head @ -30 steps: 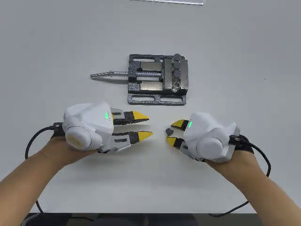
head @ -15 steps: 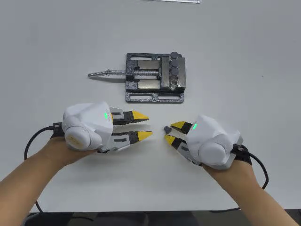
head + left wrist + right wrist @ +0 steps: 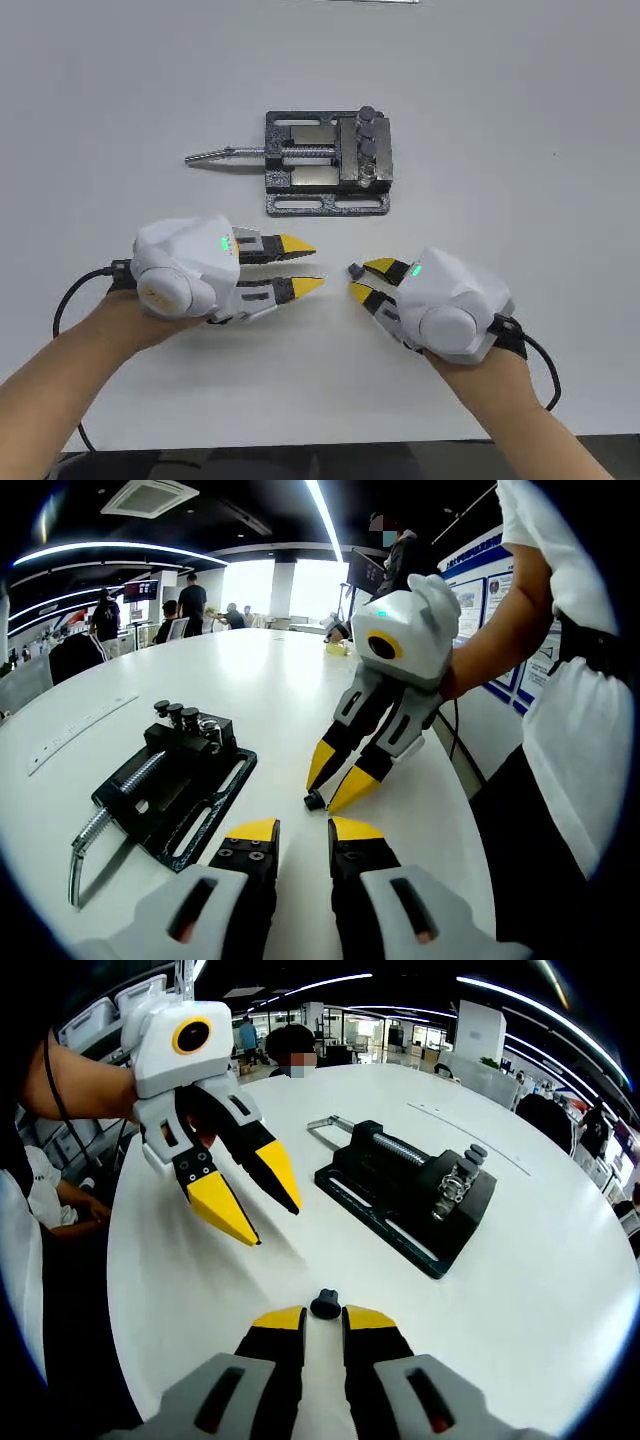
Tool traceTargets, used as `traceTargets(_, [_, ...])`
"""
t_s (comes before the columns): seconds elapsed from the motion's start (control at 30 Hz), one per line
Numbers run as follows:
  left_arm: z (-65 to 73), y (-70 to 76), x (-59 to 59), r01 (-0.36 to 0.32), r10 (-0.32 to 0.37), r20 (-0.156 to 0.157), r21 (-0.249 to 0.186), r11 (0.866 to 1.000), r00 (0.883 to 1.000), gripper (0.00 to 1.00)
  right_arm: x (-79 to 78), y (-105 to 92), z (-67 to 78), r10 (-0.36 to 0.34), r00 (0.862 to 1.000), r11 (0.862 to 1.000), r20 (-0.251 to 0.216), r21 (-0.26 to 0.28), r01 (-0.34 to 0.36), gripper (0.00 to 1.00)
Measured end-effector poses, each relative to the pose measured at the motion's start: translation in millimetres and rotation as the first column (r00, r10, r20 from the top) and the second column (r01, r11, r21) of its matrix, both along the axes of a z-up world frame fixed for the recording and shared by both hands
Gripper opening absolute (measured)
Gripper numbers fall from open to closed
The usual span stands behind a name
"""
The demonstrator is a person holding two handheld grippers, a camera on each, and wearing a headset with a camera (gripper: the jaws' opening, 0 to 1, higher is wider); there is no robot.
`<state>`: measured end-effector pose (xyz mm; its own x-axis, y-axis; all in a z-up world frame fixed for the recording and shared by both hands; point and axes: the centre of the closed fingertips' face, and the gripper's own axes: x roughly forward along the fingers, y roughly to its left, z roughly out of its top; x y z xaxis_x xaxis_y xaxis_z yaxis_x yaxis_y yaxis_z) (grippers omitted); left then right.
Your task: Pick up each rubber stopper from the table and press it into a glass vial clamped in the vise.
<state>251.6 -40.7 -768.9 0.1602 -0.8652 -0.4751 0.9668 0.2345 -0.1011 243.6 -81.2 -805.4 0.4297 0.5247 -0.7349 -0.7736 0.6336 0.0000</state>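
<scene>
Stopper (image 3: pixel 354 270): on table (image 3: pixel 520 120) toward near edge, at right gripper (image 3: pixel 359 279) tips.
Right jaws: slightly apart, unclamped.
Left gripper (image 3: pixel 317 266): jaws apart, empty, opposite.
Vise (image 3: pixel 300 185): mid-table, vials (image 3: pixel 369 148) in it.

On my right gripper (image 3: pixel 323 1322) the jaws stand slightly apart; the rubber stopper (image 3: pixel 325 1303) lies on the table (image 3: pixel 560 1290) just beyond their tips.

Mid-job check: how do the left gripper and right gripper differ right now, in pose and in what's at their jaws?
In the head view the left gripper points straight across the table, while the right gripper slants toward the vise. The left gripper has nothing between its jaws; the right gripper has the loose rubber stopper lying at its jaw tips, not yet gripped. Both are open and hold nothing.
</scene>
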Motion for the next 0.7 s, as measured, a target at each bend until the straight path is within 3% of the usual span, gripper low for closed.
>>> traceTargets(0.33, [-1.3, -1.2, 0.7, 0.007, -0.007, -0.001, 0.002, 1.000, 1.000, 0.16, 1.5, -0.8, -0.2, -0.003, 1.000, 1.000, 0.008, -0.007, 0.003, 0.12])
traceTargets(0.7, [1.4, -3.7, 6.0, 0.017, -0.017, 0.019, -0.006, 1.000, 1.000, 0.15, 6.9, -3.1, 19.9, 0.076, 0.997, 0.997, -0.011, -0.034, -0.076, 0.12])
